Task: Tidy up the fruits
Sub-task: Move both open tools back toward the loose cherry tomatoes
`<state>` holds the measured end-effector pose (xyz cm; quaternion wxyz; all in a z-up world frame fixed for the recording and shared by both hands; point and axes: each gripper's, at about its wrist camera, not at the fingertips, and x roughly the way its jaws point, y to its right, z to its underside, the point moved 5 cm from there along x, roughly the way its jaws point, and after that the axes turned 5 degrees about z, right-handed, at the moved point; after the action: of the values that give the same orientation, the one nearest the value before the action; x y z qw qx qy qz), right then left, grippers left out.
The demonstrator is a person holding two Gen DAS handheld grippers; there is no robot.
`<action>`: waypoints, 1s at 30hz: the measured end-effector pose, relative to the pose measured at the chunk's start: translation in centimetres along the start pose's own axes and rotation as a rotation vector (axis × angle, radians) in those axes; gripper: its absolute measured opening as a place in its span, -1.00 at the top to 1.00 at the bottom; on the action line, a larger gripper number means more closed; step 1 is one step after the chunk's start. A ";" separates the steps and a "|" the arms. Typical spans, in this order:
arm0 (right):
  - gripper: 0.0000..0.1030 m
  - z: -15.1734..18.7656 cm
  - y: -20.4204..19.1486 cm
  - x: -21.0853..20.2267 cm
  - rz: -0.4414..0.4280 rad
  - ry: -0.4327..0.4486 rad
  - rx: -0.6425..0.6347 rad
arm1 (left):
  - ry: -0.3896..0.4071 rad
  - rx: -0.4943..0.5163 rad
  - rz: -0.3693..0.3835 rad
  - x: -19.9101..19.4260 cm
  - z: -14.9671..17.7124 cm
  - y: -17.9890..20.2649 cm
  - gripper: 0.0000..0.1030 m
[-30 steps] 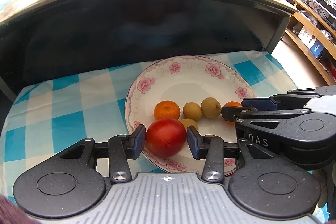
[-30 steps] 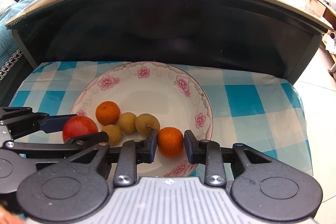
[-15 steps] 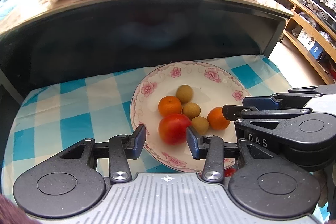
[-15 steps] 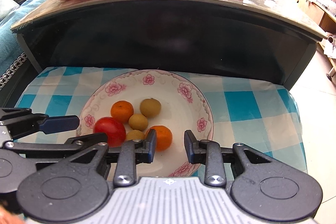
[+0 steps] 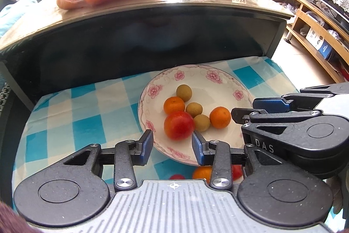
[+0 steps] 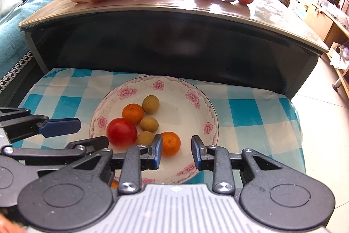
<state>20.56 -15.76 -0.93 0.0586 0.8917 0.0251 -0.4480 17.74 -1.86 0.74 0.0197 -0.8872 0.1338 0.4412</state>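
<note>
Hovering over plate (image 5: 226,88) near edge: left gripper (image 5: 172,144) jaws closing, nothing between; right gripper (image 6: 176,152) jaws apart, empty; bare checked cloth (image 5: 82,110) alongside.

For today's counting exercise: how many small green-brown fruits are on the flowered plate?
3. One sits farthest back, one in the middle beside the orange, and one nearest, between the red fruit and the other orange. None looks hidden.
</note>
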 end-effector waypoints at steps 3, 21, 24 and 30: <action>0.38 0.4 -0.1 -0.7 0.000 0.002 0.006 | -0.001 0.006 0.002 -0.6 0.5 0.2 0.10; 0.38 4.1 -0.7 -3.4 0.000 -0.064 0.011 | -0.050 0.039 0.017 -2.2 4.1 1.6 0.11; 0.38 4.7 -0.9 -3.4 0.003 -0.079 0.000 | -0.064 0.036 0.019 -2.2 4.7 1.6 0.11; 0.38 5.8 -1.3 -2.9 -0.017 -0.131 0.001 | -0.096 0.030 0.021 -2.0 5.7 1.5 0.13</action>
<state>14.15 -15.19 -2.15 0.0559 0.8602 0.0283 -0.5061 11.80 -1.99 -1.06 0.0348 -0.8630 0.1488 0.4815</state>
